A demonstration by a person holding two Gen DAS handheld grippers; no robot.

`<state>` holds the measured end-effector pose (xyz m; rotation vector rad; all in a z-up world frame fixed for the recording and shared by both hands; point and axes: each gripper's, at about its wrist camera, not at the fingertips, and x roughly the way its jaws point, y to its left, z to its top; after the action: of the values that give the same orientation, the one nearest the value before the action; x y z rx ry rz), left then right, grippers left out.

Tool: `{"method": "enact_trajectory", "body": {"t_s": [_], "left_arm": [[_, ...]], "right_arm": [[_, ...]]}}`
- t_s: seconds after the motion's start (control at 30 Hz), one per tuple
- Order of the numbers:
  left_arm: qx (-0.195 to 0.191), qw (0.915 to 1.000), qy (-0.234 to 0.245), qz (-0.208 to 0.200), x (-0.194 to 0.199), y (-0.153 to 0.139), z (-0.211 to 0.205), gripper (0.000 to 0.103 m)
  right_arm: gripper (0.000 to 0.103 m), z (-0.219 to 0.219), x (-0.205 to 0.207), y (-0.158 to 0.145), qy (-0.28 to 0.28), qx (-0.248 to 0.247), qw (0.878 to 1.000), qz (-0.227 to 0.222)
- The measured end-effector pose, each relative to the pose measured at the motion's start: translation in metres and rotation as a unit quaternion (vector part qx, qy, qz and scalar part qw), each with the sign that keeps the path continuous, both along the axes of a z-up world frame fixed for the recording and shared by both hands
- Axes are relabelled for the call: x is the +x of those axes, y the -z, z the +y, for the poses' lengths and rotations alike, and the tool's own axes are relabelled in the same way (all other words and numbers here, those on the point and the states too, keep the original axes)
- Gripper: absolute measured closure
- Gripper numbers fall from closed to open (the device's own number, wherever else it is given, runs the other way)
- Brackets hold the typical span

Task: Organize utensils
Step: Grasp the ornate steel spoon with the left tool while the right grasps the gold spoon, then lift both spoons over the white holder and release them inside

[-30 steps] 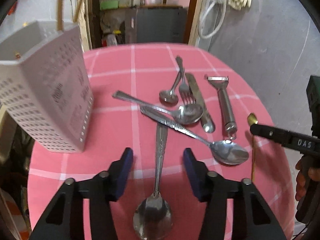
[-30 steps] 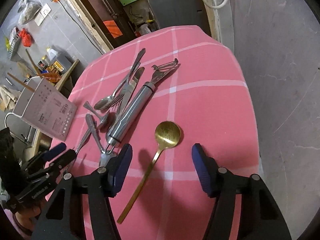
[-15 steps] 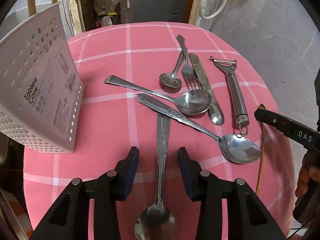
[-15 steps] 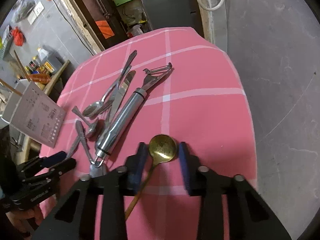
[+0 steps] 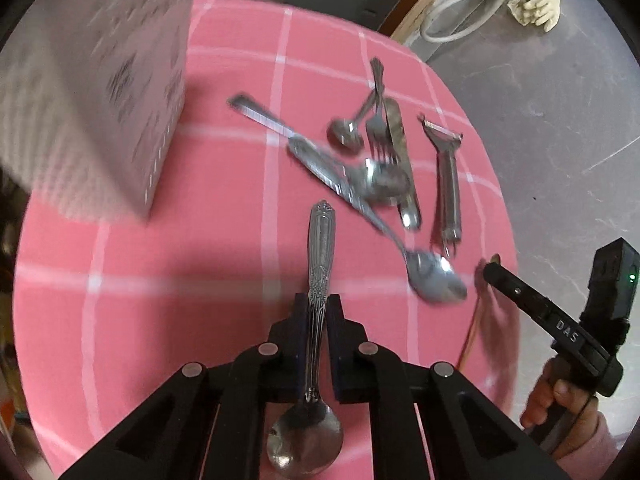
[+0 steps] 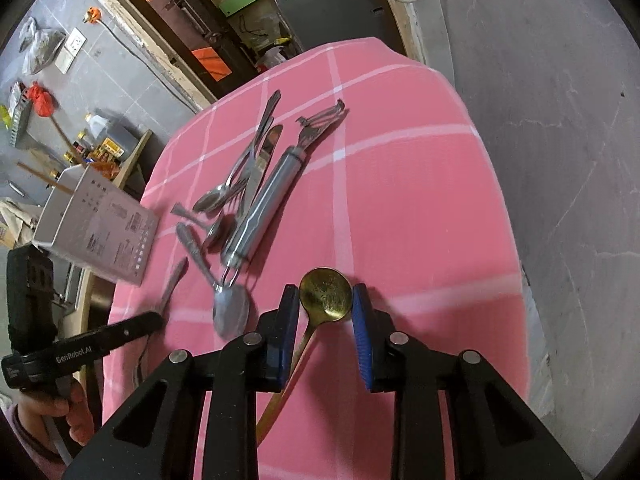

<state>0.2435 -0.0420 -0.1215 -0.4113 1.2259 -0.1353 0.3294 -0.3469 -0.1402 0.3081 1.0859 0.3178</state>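
Left claw (image 5: 317, 312), just closed, pinches silver spoon (image 5: 318, 264) handle over pink tabletop (image 5: 160, 248). Right claw (image 6: 326, 300), printed "DAS", clamps gold spoon (image 6: 326, 295) bowl. Left reads "GenRobot.AI". Case text blurred.

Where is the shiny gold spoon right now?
In the right wrist view the gold spoon lies on the pink tablecloth, its bowl between the right gripper's jaws, just right of a silver spoon and the peeler.
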Motion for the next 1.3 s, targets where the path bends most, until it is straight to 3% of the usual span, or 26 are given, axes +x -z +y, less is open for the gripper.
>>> {"method": "enact_trajectory", "body": {"t_s": [0.13, 0.37, 0.47, 0.63, 0.73, 0.8, 0.87, 1.3], "left_arm": [[0.003, 0.9999, 0.012, 0.003, -0.009, 0.002, -0.004, 0.093], [0.005, 0.9978, 0.051, 0.043, 0.007, 0.013, -0.008, 0.091], [-0.004, 0.9981, 0.044, 0.042, 0.008, 0.011, -0.005, 0.094], [-0.048, 0.9983, 0.024, -0.023, -0.014, -0.009, 0.004, 0.095], [-0.041, 0.9971, 0.017, -0.062, -0.027, -0.024, 0.003, 0.095], [-0.035, 0.9957, 0.015, -0.085, -0.035, -0.033, 0.001, 0.095], [-0.032, 0.994, 0.017, -0.103, -0.04, -0.042, 0.0, 0.095], [-0.023, 0.9917, 0.024, -0.124, -0.055, -0.058, 0.006, 0.096]], "right_arm": [[0.079, 0.003, -0.011, 0.005, -0.008, -0.004, 1.0, 0.009], [0.079, 0.011, -0.014, 0.009, -0.017, -0.019, 1.0, 0.012], [0.079, 0.011, -0.013, 0.008, -0.015, -0.018, 1.0, 0.011], [0.08, 0.009, -0.027, -0.007, -0.013, -0.001, 1.0, -0.018], [0.08, 0.011, -0.036, -0.019, -0.02, -0.004, 0.999, -0.045], [0.1, 0.015, -0.04, -0.028, -0.03, -0.009, 0.997, -0.064], [0.101, 0.018, -0.042, -0.034, -0.032, -0.011, 0.997, -0.072], [0.101, 0.032, -0.047, -0.039, -0.069, -0.007, 0.994, -0.081]]}}
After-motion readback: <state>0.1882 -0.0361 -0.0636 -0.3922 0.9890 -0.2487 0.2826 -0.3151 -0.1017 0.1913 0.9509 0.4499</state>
